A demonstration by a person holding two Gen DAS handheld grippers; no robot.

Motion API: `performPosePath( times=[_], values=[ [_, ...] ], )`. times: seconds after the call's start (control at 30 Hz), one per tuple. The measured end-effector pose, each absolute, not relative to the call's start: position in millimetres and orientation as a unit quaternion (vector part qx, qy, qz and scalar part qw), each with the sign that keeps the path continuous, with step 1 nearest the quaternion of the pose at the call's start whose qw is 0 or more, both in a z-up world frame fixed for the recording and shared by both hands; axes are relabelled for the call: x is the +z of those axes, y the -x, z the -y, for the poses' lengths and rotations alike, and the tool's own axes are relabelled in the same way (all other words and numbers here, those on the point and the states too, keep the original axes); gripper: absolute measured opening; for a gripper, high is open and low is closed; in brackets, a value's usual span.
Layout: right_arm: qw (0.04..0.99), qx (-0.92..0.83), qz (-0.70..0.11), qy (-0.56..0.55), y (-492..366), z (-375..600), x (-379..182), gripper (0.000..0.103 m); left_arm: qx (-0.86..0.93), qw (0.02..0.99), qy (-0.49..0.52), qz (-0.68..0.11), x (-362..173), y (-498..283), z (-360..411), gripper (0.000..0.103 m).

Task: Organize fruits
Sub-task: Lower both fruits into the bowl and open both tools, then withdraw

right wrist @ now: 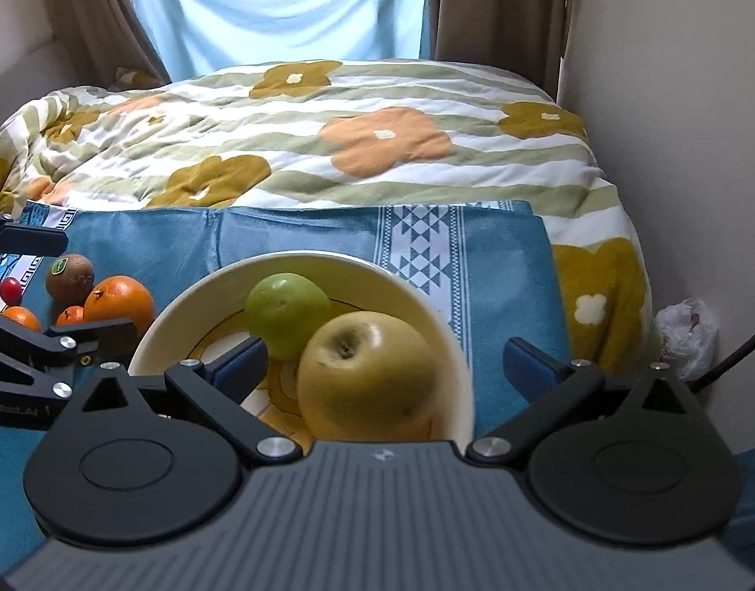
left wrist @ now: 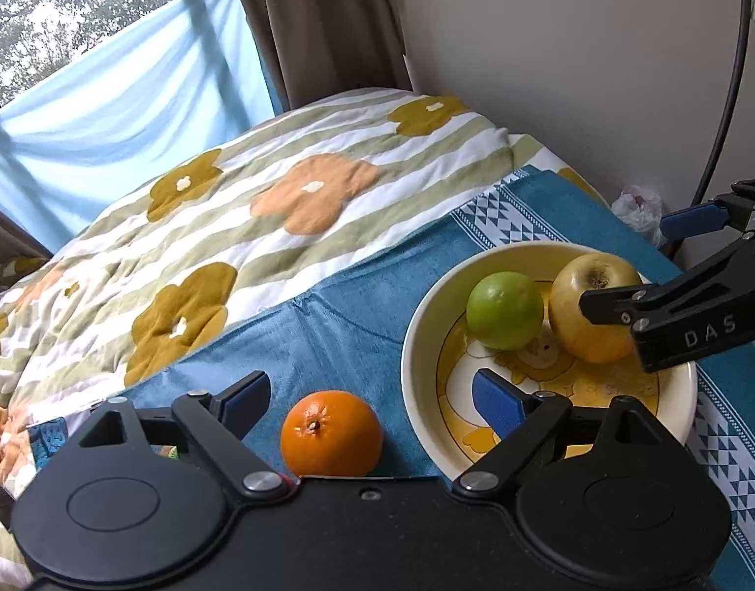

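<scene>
A cream bowl (left wrist: 417, 340) with a yellow cartoon print sits on a blue cloth (left wrist: 338, 315). In it lie a green fruit (left wrist: 504, 310) and a yellow apple (left wrist: 581, 325). My left gripper (left wrist: 372, 399) is open, its fingers either side of an orange (left wrist: 330, 433) that rests on the cloth beside the bowl. My right gripper (right wrist: 387, 369) is open, with the yellow apple (right wrist: 367, 374) lying loose in the bowl (right wrist: 180, 315) between its fingers. The green fruit (right wrist: 286, 308) lies behind. The orange (right wrist: 119, 303), a kiwi (right wrist: 70, 277), two small tangerines (right wrist: 20, 317) and a cherry (right wrist: 9, 287) lie left of the bowl.
A flowered quilt (left wrist: 259, 207) covers the bed behind the cloth. A wall (left wrist: 574, 49) stands on the right, with a white plastic bag (right wrist: 687, 335) and a black cable (left wrist: 722, 113) in the corner. Curtains (right wrist: 490, 5) and a window are at the back.
</scene>
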State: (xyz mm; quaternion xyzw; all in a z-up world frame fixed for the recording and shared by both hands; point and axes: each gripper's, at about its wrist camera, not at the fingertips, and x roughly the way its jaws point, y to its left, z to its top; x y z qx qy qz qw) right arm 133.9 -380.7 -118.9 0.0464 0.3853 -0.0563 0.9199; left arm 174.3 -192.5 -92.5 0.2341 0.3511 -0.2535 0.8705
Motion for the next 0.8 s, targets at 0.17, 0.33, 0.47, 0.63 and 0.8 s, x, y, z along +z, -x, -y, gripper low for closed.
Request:
performPosePath(
  times=[0.17,0.33,0.47,0.63,0.8],
  values=[
    [0.921,-0.071,-0.38,-0.051,-121.9,385.3,-105.2,0.103,-0.244,0.877,-0.238,-0.34,-80.9,-163.6,190.3,0.094],
    [0.929,-0.07,-0.36,-0.046,-100.4,382.4,-81.4,0.103,-0.233,0.886,-0.233,-0.328,-64.4,-146.4,184.5,0.1],
    [0.929,-0.062,-0.363,-0.043,-83.8,376.5,-62.5,0.103,-0.223,0.893,-0.219,-0.324,-49.4,-128.8,174.3,0.1],
    [0.932,-0.052,-0.356,-0.046,-60.0,367.5,-40.2,0.103,-0.209,0.901,-0.202,-0.322,-33.3,-99.6,155.9,0.1],
    [0.933,-0.038,-0.354,-0.046,-37.5,351.4,-24.0,0.103,-0.18,0.912,-0.188,-0.318,-18.5,-67.3,130.8,0.1]
  ],
)
